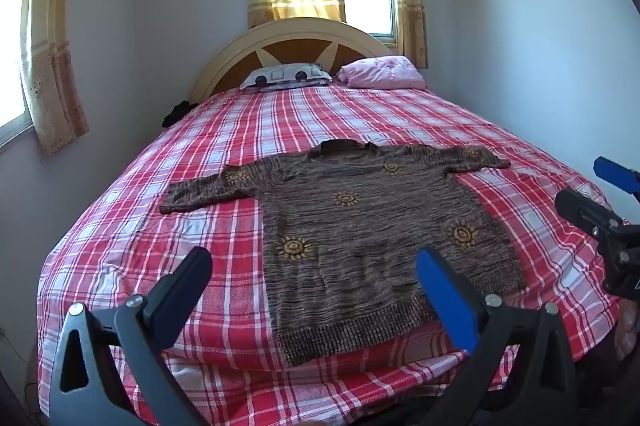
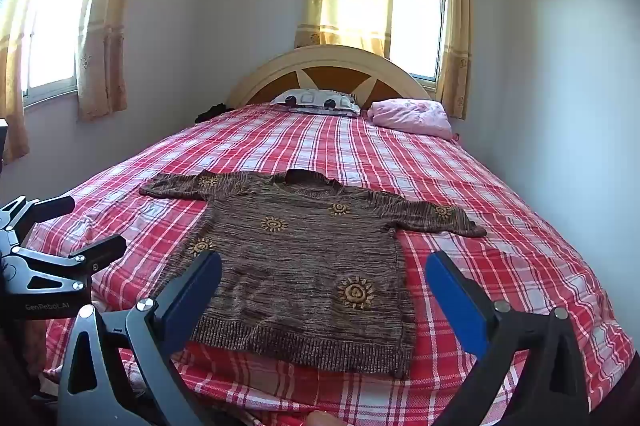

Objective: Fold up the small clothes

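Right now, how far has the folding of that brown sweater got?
Done: the sweater lies spread flat on the bed, sleeves out. In hand: nothing; the left gripper and right gripper are open and empty. Left: every fold.

"GenRobot.AI" on left gripper (image 2: 70, 226)

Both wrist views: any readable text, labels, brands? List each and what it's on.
"GenRobot.AI": pale lettering on the black body of the left gripper, seen in the right wrist view.
The same kind of marking on the right gripper, at the edge of the left wrist view, is cut off and unreadable.
No text on the sweater, only yellow sun motifs.
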A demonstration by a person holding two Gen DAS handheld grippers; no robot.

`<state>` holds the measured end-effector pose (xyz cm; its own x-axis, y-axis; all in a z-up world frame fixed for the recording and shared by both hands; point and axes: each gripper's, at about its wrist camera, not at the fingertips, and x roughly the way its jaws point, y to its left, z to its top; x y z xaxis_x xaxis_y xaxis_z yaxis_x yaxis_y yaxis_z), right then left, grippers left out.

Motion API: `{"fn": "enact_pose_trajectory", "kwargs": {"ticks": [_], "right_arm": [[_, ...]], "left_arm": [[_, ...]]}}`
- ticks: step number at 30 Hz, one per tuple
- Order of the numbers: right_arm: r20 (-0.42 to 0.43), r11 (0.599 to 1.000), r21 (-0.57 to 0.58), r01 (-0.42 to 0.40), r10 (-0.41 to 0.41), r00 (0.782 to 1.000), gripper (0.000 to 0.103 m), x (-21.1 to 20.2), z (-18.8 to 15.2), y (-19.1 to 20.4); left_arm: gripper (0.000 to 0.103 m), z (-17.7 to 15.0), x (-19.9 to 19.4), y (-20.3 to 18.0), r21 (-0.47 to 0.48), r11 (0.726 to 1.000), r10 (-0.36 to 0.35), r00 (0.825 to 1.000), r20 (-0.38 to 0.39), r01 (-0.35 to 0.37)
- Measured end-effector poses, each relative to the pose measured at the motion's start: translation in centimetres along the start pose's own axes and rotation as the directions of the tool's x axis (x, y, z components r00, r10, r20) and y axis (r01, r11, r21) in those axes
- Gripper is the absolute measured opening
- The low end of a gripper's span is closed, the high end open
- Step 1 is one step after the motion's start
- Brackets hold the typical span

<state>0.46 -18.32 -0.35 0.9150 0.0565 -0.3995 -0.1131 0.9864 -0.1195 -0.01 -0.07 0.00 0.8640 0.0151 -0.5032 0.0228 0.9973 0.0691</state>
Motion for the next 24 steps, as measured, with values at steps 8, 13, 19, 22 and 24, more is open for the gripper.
{"fn": "enact_pose_trajectory", "kwargs": {"ticks": [8,13,19,22,24], "right_arm": [[0.003,1.0,0.013,0.007,-0.007,1.0,0.102,0.1,-0.1,-0.8],[-0.004,1.0,0.026,0.01,-0.01,1.0,0.102,0.3,-0.1,-1.2],[-0.011,1.0,0.026,0.011,-0.011,1.0,0.102,0.6,-0.2,-1.3],[-0.024,1.0,0.025,0.013,-0.013,1.0,0.102,1.1,-0.3,-1.2],[-0.032,1.0,0.027,0.011,-0.01,0.999,0.102,1.4,-0.6,-1.3]], "left_arm": [[0.103,0.0,0.5,-1.4,0.012,1.0,0.023,1.0,0.015,-0.023],[0.103,-0.2,0.6,-0.6,0.008,1.0,0.007,1.0,0.01,-0.007],[0.103,-0.4,0.9,-0.5,0.01,1.0,0.017,1.0,-0.005,-0.017],[0.103,-0.4,0.9,-0.4,0.008,1.0,0.016,1.0,-0.001,-0.016],[0.103,-0.5,0.9,-0.3,0.006,1.0,0.014,1.0,-0.002,-0.014]]}}
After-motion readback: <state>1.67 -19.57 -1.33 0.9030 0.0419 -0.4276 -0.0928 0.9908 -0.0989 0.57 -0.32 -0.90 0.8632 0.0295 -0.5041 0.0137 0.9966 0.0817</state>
